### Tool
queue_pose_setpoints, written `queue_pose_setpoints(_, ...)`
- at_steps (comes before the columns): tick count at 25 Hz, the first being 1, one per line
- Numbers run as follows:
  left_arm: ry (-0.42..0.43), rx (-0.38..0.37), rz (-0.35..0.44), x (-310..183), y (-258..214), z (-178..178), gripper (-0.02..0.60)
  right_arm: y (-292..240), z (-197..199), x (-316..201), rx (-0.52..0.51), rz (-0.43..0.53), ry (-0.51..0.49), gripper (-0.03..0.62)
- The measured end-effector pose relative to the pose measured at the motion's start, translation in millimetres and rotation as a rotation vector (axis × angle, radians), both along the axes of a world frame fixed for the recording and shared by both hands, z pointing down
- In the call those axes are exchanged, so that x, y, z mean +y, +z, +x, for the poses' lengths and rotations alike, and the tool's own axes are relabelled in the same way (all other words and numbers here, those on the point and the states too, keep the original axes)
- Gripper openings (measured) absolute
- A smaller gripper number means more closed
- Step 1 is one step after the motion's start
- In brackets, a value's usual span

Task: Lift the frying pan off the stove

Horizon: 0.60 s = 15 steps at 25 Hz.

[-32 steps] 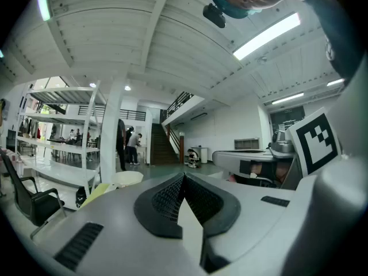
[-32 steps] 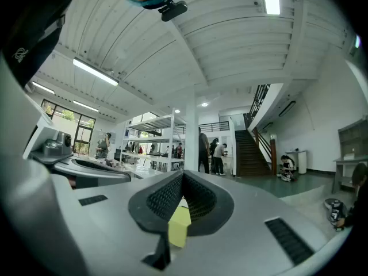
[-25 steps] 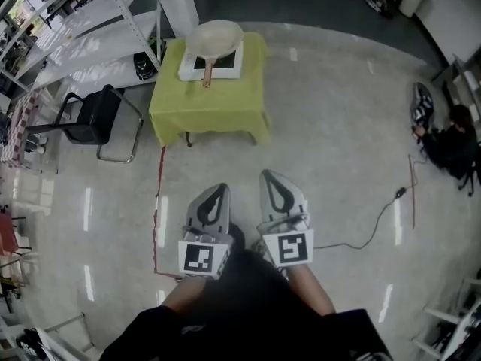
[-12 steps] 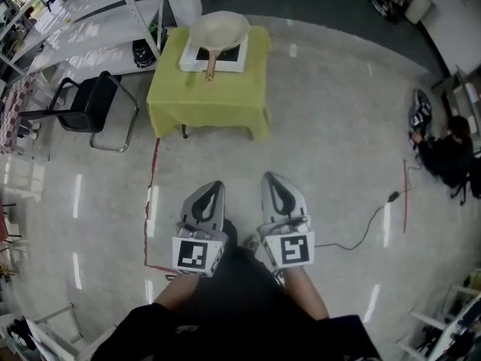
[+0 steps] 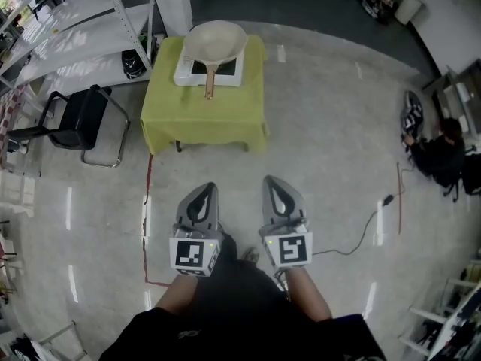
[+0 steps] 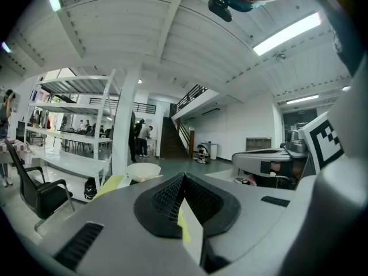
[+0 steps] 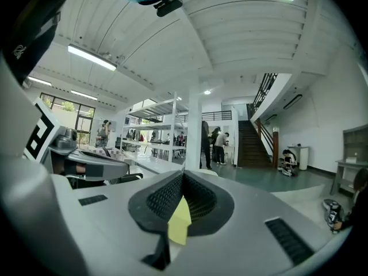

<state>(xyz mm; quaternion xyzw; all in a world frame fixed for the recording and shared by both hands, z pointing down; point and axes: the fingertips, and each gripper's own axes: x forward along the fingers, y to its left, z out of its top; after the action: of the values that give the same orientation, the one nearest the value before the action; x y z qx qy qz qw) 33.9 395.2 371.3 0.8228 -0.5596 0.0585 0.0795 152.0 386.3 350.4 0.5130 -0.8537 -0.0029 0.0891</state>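
Observation:
A cream frying pan [image 5: 216, 42] with a wooden handle [image 5: 209, 83] rests on a white stove [image 5: 186, 74] atop a small table draped in a yellow-green cloth [image 5: 203, 115], far ahead in the head view. The pan [image 6: 144, 171] also shows small beyond the left jaws. My left gripper [image 5: 203, 195] and right gripper [image 5: 275, 190] are held side by side close to my body, well short of the table. Both are shut with nothing between their jaws. The left gripper [image 6: 183, 180] and the right gripper [image 7: 183, 180] point forward across the room.
A black chair [image 5: 75, 122] stands left of the table, with white metal shelving [image 5: 68, 28] behind it. A red line [image 5: 146, 224] is marked on the floor by my left side. A cable [image 5: 368, 228] runs across the floor on the right, toward a seated person [image 5: 443, 153].
The table and pan sit a little further left in the head view, and the grippers slightly lower. Both stay shut.

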Motion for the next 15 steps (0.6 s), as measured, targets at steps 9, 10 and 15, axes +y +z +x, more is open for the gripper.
queue_pose_setpoints(9, 0.025, 0.049, -0.063, -49.8, 18.7, -47.8, 0.043, 16.1, -55.4, -55.4, 0.018, -0.071, -0.026, 0.015)
queue_pose_setpoints(10, 0.035, 0.05, -0.063, -54.0, 18.9, -52.2, 0.043, 17.7, -60.2, -60.1, 0.021, -0.074, -0.024, 0.015)
queue_pose_setpoints(15, 0.058, 0.038, -0.068, -72.4, 20.7, -78.9, 0.043, 18.3, -76.6, -80.6, 0.029, -0.081, 0.004, 0.015)
